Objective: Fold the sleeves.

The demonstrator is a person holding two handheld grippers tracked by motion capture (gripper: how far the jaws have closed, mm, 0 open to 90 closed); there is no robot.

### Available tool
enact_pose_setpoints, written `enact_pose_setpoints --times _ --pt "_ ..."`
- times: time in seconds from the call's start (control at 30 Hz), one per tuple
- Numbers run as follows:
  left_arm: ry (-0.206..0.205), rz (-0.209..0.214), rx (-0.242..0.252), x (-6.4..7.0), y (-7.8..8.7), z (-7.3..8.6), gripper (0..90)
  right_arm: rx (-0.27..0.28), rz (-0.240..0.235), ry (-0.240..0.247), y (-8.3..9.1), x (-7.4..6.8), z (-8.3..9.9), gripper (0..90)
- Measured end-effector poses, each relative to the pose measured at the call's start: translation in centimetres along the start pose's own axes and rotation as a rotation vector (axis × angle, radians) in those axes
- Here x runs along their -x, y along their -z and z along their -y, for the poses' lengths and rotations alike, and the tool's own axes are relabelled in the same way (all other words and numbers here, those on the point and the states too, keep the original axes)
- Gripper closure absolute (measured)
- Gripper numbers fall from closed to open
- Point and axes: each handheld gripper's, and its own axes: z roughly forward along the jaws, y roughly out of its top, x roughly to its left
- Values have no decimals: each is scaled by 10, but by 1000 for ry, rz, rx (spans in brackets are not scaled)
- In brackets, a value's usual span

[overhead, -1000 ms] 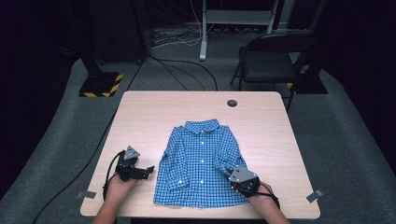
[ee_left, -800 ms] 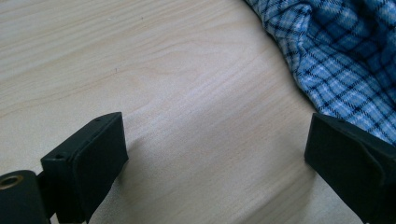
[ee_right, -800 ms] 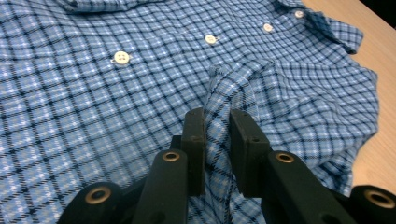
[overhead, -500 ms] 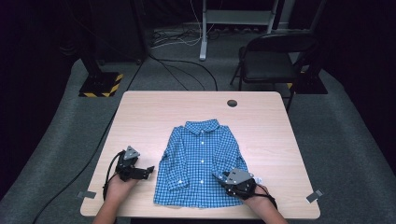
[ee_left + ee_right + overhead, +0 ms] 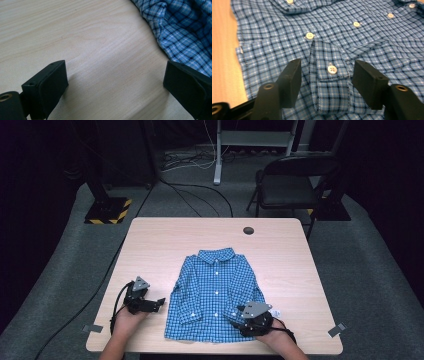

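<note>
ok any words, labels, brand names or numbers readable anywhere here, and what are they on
No text can be read in any view.
Small white tag at the edge of the blue checked shirt, beside the right gripper: too small to tell if anything is printed on it.
Yellow and black hazard stripes on the stand base on the floor: a warning pattern only, no words.

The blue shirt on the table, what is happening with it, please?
A person works on a blue checked shirt lying flat and buttoned on the table. The right claw is open, its jaws on either side of the sleeve cuff. The left claw is open over bare wood beside the shirt's edge.
</note>
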Motion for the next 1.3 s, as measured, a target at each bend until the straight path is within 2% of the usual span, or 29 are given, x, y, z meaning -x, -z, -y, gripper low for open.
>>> enact_pose_setpoints --times 0.13,0.27,0.47,0.57,0.6,0.67,0.77,0.93,1.3 --pt "-9 9 -2 -1 1 0 47 16 -19 -8 2 0 0 289" --pt "-12 13 -2 -1 1 1 46 43 -12 -19 5 2 -1 257" --pt "-18 18 -3 -2 1 1 44 74 25 -60 10 8 1 229" --pt "-18 20 -4 -1 0 1 28 78 72 -99 11 14 3 205" --pt "-18 19 -5 -1 0 1 28 78 72 -99 11 14 3 205" --pt "-19 18 -8 -1 0 0 23 62 113 -123 9 18 5 180" --pt "-18 18 -10 -1 0 0 20 61 120 -136 8 20 6 168" --pt "-17 17 -12 0 0 0 15 29 135 -140 5 22 8 157" --pt "-18 17 -14 0 -1 0 10 -49 96 -138 -4 22 11 162"
